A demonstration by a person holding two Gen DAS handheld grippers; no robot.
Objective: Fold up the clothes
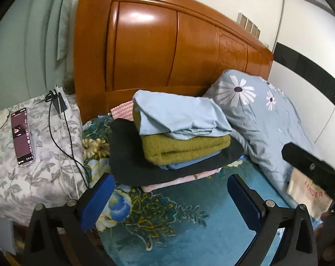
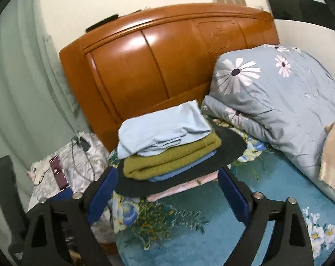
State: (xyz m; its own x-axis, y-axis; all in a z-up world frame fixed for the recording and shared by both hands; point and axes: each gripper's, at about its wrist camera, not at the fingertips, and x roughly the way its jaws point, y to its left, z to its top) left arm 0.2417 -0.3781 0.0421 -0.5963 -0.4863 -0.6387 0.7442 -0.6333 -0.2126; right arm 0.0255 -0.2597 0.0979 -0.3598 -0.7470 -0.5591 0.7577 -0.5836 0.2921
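Both grippers hover over the bed, jaws spread wide, nothing between them. The left gripper [image 1: 169,197] fills the bottom of its frame, blue pads apart over bare teal floral bedspread [image 1: 178,221], with open blanket between the pads. In the centre of the frame sits the stack of folded clothes [image 1: 178,137]: a pale blue garment [image 1: 178,115] on top, rumpled at its front edge, an olive green towel [image 1: 185,150] under it, then a thin blue layer, a wide dark cloth [image 1: 132,161] that juts out past the others on the left and front, and a pink piece [image 1: 183,180] at the bottom whose edge shows just ahead of the left pad. The stack backs onto the orange wooden headboard [image 1: 156,48]. To its right, touching the dark cloth's corner, lies the grey-blue daisy quilt [image 1: 267,115]. At the right edge a black bar [image 1: 309,164] crosses in front of a beige cloth with red letters [image 1: 309,195]. On the left, a nightstand with a floral cover [image 1: 30,173] holds a phone [image 1: 22,136] and black cables [image 1: 61,128]. In the right wrist view the right gripper [image 2: 167,192] is likewise open, its pads flanking the front edge of the stack, teal blanket free below.
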